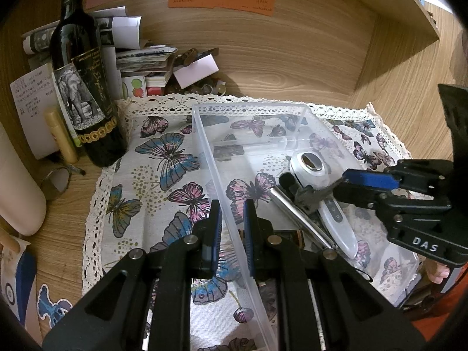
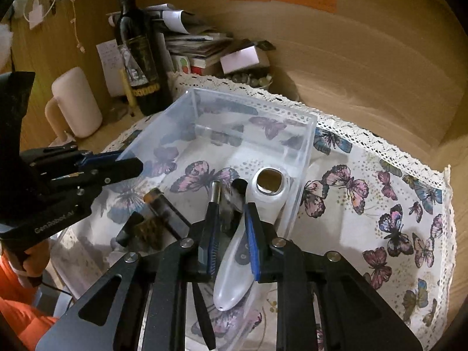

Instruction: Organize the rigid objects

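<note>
Sensibly, with the left gripper (image 1: pixel 231 228) clamped on the clear bin's (image 1: pixel 254 108) near wall, the right gripper (image 2: pixel 231 234), jaws seemingly just slackening around the white handheld device (image 2: pixel 257 204) lying inside, should release cleanly and lift straight clear.

Clear plastic bin (image 1: pixel 204 134): smooth, translucent. Inside bin, white device (image 2: pixel 234 272): glossy plastic, with polished metal disc (image 2: pixel 269 180) at head. Beside it, metal rod (image 1: pixel 295 216): brushed. Under bin, butterfly cloth (image 1: pixel 152 158): matt weave, lace-edged. Beyond cloth, wood-grain desk (image 1: pixel 292 67): smooth. Left of bin, wine bottle (image 1: pixel 84 93): glossy dark glass.
</note>
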`<state>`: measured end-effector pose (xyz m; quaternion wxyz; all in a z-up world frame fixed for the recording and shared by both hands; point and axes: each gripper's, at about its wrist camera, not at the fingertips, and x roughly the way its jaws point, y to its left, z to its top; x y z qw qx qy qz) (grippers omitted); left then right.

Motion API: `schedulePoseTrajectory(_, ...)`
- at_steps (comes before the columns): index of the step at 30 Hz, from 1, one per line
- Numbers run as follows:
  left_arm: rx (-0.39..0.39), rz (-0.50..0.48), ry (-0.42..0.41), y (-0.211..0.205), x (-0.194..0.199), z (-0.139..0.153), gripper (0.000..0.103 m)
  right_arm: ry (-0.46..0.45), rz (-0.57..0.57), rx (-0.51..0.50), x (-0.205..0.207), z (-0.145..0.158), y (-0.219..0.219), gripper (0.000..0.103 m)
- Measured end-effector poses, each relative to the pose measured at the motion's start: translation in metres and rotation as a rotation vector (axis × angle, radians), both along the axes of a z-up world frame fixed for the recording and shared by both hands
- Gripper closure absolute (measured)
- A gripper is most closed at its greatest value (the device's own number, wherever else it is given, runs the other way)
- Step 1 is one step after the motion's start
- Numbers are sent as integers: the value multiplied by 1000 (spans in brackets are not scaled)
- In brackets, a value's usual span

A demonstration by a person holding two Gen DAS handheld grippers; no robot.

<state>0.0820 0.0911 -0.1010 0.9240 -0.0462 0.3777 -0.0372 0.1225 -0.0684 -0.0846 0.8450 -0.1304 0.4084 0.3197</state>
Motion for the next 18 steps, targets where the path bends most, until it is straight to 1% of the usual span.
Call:
schedulePoseTrajectory(3,9,5,2,-1,0,1,90,-21,0,14,-4,7,-2,81)
schedulePoseTrajectory(6,19,17,-13,-1,-3,6,90,-57,-17,32,-9,17,-8,73)
schedulePoseTrajectory(8,28,23,-33,-2,-7,12,90,-83,-34,57,-13,26,-15,60)
schedulePoseTrajectory(9,34,28,-49,-3,-10,17,90,-102,-47,71,-16,31,-20,57)
schedulePoseTrajectory(10,40,30,-61,-4,-11,21,88,-119,-58,81,-18,35,-23,49)
schedulePoseTrajectory(11,44,30,-75,-6,-14,25,84,-143,-73,97,-21,42,-29,41)
schedulePoseTrajectory(12,45,28,-87,-9,-16,29,81,-157,-82,108,-23,46,-32,36)
schedulePoseTrajectory(14,54,24,-123,-16,-22,38,69,-189,-105,134,-29,55,-41,20)
schedulePoseTrajectory(15,60,22,-143,-20,-26,42,66,-210,-119,147,-32,60,-46,18)
schedulePoseTrajectory(16,64,20,-166,-24,-30,47,59,-228,-129,156,-35,63,-50,16)
schedulePoseTrajectory(17,67,19,-188,-28,-34,52,50,-249,-140,164,-38,68,-55,14)
schedulePoseTrajectory(18,67,17,-213,-32,-37,56,46,-260,-147,170,-40,71,-58,13)
